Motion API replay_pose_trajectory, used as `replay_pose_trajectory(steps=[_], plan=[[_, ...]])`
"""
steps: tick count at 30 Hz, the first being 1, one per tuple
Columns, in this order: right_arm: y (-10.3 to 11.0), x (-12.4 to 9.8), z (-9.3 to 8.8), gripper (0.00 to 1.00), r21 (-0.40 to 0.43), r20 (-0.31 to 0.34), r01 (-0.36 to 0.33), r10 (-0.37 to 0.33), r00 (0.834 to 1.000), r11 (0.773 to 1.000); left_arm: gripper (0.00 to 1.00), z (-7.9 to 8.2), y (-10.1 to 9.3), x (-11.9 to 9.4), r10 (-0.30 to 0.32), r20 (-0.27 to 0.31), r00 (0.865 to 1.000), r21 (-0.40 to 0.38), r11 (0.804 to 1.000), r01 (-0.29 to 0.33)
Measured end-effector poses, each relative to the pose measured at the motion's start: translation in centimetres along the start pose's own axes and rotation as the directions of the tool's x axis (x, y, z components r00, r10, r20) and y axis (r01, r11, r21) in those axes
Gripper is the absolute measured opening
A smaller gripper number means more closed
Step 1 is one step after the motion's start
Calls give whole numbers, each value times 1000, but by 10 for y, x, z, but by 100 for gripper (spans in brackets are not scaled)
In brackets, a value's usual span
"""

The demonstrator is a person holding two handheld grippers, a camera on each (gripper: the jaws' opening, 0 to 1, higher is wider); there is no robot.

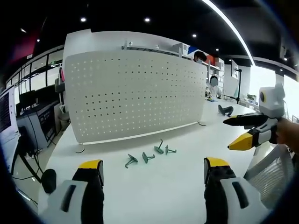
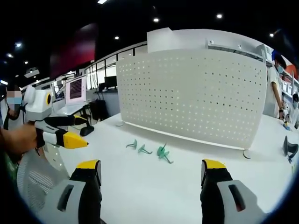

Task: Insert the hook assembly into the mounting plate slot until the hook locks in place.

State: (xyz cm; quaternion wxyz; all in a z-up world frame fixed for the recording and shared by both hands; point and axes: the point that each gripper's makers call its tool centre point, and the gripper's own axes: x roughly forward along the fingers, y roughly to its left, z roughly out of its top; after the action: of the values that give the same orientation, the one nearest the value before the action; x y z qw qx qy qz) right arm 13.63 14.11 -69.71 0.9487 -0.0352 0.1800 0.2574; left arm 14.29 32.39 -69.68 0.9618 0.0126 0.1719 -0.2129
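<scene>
1. Yellow-tipped jaws of the left hand-held gripper (image 1: 154, 169) stand wide apart above the table (image 1: 177, 186), holding nothing.
2. The right hand-held gripper (image 2: 148, 169) hovers over the table the same way, jaws spread apart and empty; in the left gripper view it enters from the right, held by a hand (image 1: 286, 133).
3. Four small green hooks (image 1: 148, 156) lie loose on the white table, near the foot of the perforated mounting plate (image 1: 135, 93), which stands upright on small feet.
4. Both grippers sit well apart from the hooks.
5. Behind are monitors (image 2: 75, 89), a dark ceiling with spot lights, and people at the far right.
</scene>
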Motion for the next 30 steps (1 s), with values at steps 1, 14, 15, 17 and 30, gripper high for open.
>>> replay_pose_trajectory(steps=[1,14,15,17,30], plan=[[-1,0,0,90,-2,-1,1,-1,1000,1000,91,0,0,0,1,2,1000,2,1000,-1],[-5,3,-3,89,-4,-20,3,-3,1000,1000,90,-1,-1,3,-7,-8,1000,3,1000,7],[-6,3,-4,88,-4,-25,1,-1,1000,1000,90,-1,-1,3,-8,-8,1000,3,1000,8],[-8,3,-3,87,-4,-32,-3,3,999,1000,90,-3,-1,4,-10,-11,1000,1,1000,10],[-23,10,9,81,-38,-82,-36,33,996,999,89,-4,-3,4,-20,-12,1000,-3,1000,20]])
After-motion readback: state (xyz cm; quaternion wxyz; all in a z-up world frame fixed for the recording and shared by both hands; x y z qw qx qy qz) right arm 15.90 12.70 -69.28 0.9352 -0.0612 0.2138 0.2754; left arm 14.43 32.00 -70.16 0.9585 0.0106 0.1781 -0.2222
